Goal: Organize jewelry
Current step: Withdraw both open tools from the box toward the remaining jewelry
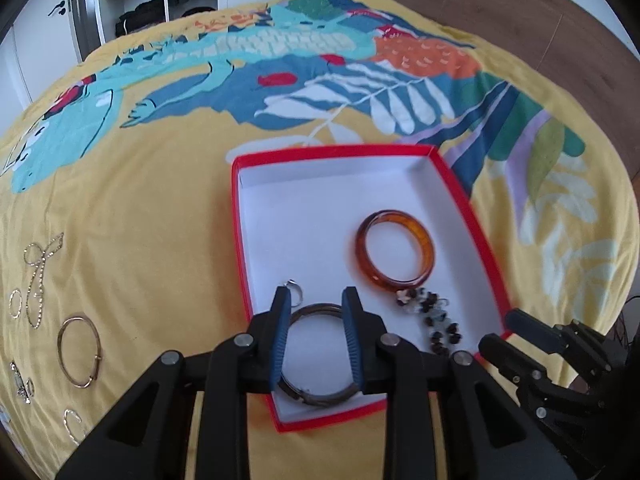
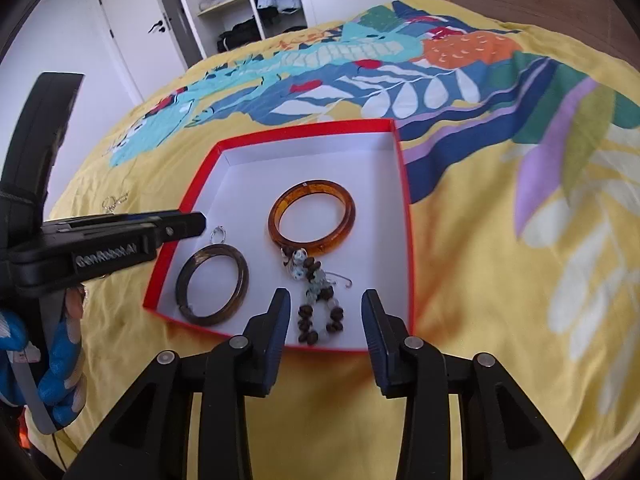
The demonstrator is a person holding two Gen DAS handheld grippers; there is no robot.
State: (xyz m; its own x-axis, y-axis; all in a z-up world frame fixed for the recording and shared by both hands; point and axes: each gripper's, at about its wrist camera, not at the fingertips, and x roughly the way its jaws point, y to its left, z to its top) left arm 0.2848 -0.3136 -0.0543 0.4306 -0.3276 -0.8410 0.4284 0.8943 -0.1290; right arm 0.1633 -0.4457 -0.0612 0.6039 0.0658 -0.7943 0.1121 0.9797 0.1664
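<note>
Soft printed bedspread (image 1: 160, 200) | rectangular red box (image 1: 456, 184): glossy amber bangle (image 1: 394, 252) | both jaws spread, empty

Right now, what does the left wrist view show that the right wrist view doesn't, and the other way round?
Only the left wrist view: gold pieces loose on the bedspread, including a gold bangle and a chain. Only the right wrist view: a gloved hand holding the left gripper. Both: the red box with the amber bangle, dark bangle, small ring and beads.
</note>
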